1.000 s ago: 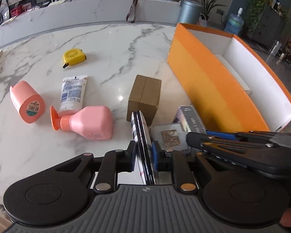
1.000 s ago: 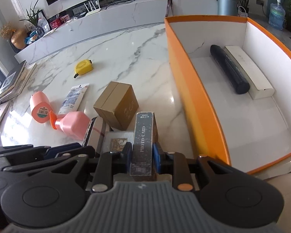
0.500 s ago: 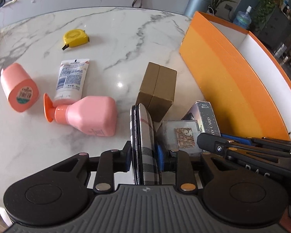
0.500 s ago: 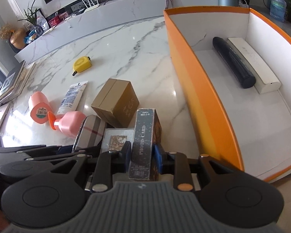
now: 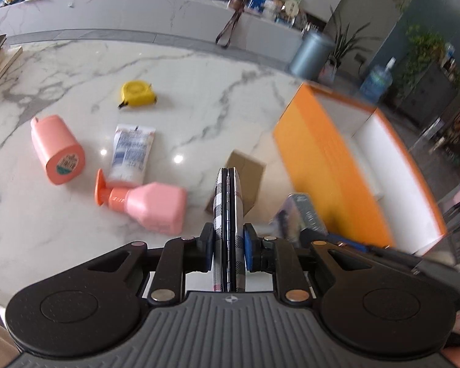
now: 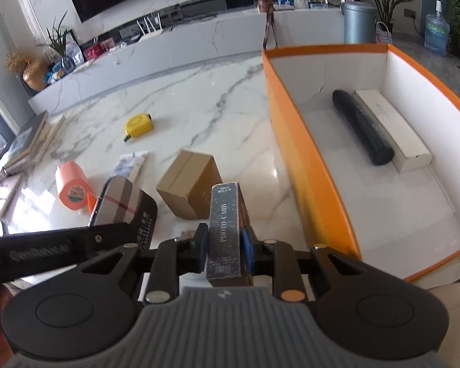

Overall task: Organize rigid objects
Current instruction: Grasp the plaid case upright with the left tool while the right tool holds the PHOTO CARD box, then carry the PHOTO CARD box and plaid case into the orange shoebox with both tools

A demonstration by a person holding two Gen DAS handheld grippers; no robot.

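My left gripper (image 5: 228, 250) is shut on a plaid hard case (image 5: 228, 214), held edge-up above the marble table (image 5: 199, 98). The case also shows in the right wrist view (image 6: 119, 205). My right gripper (image 6: 224, 250) is shut on a dark photo card box (image 6: 225, 230), lifted off the table, just left of the orange storage box (image 6: 309, 165). The photo card box shows blurred in the left wrist view (image 5: 297, 214). The orange box (image 5: 328, 165) holds a black cylinder (image 6: 363, 127) and a white long box (image 6: 392, 130).
On the table lie a brown cardboard box (image 6: 188, 184), a pink bottle (image 5: 147, 204), a pink cup (image 5: 58, 150), a white tube (image 5: 133, 153) and a yellow tape measure (image 5: 136, 93). Books (image 6: 24, 144) are stacked at the table's left edge.
Both grippers have lifted, carrying the plaid case and the photo card box up off the table. The flat picture item between them has dropped out of clear view.
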